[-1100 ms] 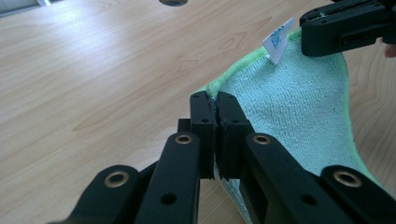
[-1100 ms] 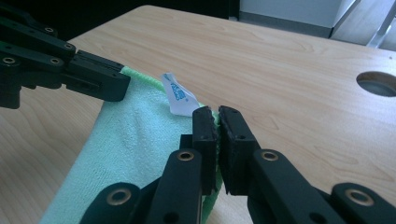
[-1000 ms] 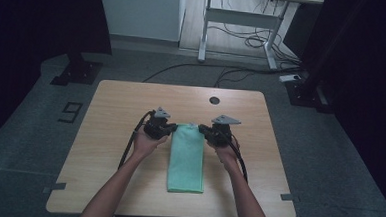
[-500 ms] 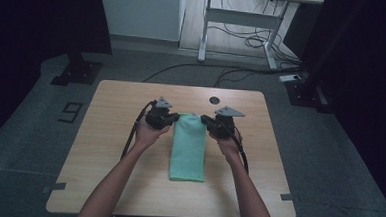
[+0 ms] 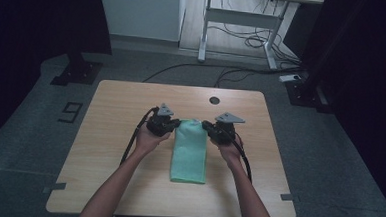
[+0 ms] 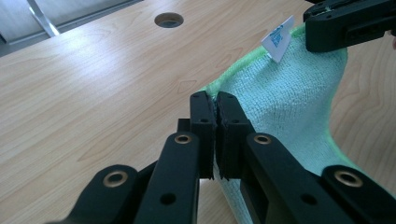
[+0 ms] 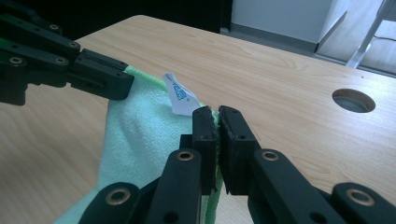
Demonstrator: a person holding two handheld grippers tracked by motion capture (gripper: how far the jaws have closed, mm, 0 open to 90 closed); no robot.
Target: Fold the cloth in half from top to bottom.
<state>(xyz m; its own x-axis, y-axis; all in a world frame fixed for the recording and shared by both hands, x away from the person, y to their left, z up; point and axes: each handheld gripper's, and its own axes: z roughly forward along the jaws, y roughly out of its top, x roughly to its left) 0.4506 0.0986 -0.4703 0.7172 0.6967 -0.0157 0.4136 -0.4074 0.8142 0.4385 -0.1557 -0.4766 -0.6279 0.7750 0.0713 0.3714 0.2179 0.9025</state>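
Note:
A folded mint-green towel [image 5: 189, 151] lies lengthwise at the middle of the wooden table [image 5: 116, 109]. My left gripper [image 5: 174, 123] is shut on its far left corner, and the cloth [image 6: 289, 98] is pinched between the jaws [image 6: 215, 105]. My right gripper [image 5: 206, 125] is shut on the far right corner [image 7: 215, 116], next to a white label [image 7: 180, 95] that stands up from the towel's [image 7: 140, 135] far edge. The two grippers face each other across the towel's width. The far end is raised slightly off the wood.
A round cable hole [image 5: 214, 100] sits in the table beyond the towel. Bare wood surrounds the towel on all sides. Behind the table, on the floor, stand a white desk frame [image 5: 238, 21], cables and black stands.
Both grippers, shut on the far corners, have carried the towel's far end away from the person. The whole towel has slid a little toward the table's far edge.

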